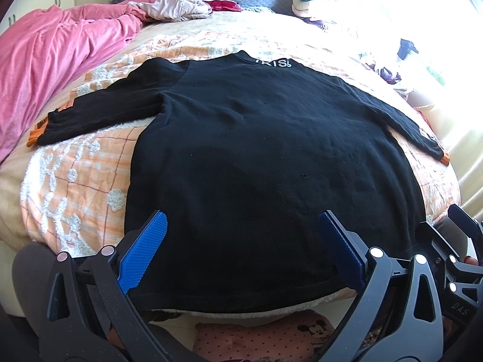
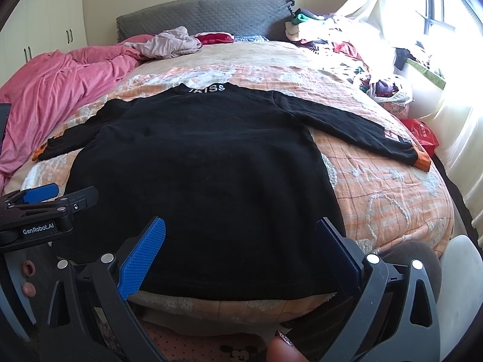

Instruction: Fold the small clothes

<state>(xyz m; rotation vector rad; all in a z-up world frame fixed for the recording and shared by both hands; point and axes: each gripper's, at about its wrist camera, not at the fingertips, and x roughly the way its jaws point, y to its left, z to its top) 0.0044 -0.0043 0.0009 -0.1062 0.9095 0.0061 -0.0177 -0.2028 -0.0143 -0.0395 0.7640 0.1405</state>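
Black sweater (image 1: 256, 150) spread flat on a tufted orange quilt (image 1: 90, 163)

Left gripper (image 1: 241, 241) and right gripper (image 2: 240, 246), ribbed blue pads, jaws apart over the near hem, seemingly not touching; sleeves outstretched.

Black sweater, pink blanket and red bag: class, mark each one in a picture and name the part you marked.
black sweater (image 1: 256, 138): left wrist view, middle of its body panel.
pink blanket (image 2: 57, 90): right wrist view, rumpled middle, left side of the bed.
red bag (image 2: 422, 134): right wrist view, its top face, beside the bed's right edge.
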